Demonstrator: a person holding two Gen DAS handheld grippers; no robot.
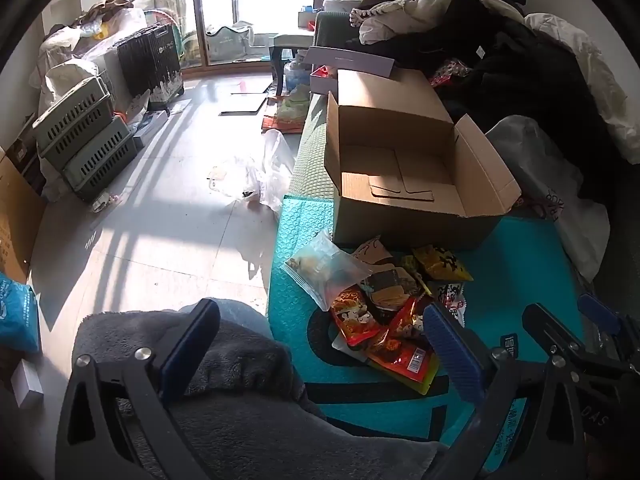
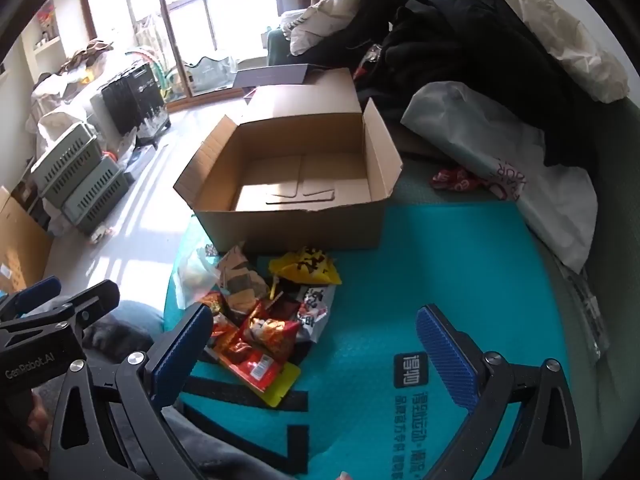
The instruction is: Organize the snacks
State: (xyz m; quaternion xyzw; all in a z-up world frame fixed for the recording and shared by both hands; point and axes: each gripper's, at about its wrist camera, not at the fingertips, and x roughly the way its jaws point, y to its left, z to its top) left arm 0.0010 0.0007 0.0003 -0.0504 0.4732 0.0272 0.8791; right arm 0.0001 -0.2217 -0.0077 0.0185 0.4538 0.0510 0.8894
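Your left hand-held gripper and right hand-held gripper both gape wide, grasping nothing — the snacks lie heaped mid-frame on the teal mat, just below the box.

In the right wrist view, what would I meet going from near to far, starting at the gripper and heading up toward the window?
Right gripper → red snack packet → yellow snack packet → open cardboard box, nothing inside → dark flat box → window.

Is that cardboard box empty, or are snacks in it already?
Empty: the cardboard box stands open with its bare bottom showing, and the snacks lie piled in front of it.
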